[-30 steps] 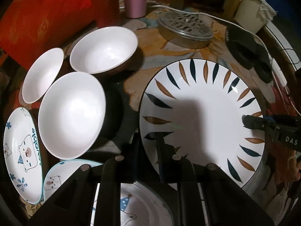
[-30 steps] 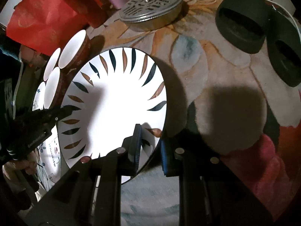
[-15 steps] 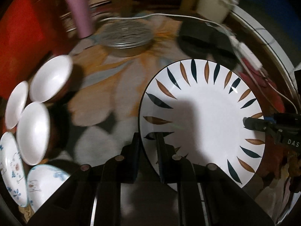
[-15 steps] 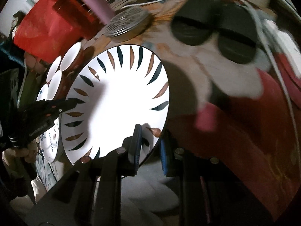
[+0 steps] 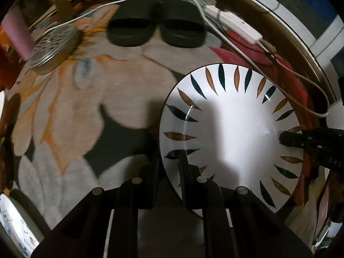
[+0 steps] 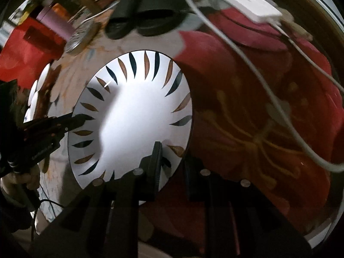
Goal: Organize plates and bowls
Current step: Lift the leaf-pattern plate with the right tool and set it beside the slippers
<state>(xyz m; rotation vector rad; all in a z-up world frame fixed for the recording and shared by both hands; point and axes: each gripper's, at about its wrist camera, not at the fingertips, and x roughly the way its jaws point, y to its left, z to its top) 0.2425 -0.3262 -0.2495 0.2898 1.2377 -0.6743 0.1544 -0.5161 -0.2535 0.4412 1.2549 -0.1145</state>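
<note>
While both tools are gripping it from opposite rims, the large white round plate with dark and brown leaf strokes is sitting at centre-right of the left wrist frame, above a floral patterned cloth. The left gripper is clamping its near edge; the right gripper is pinching the opposite rim. Black slippers and a white cable are lying in the upper part of the frame.
</note>
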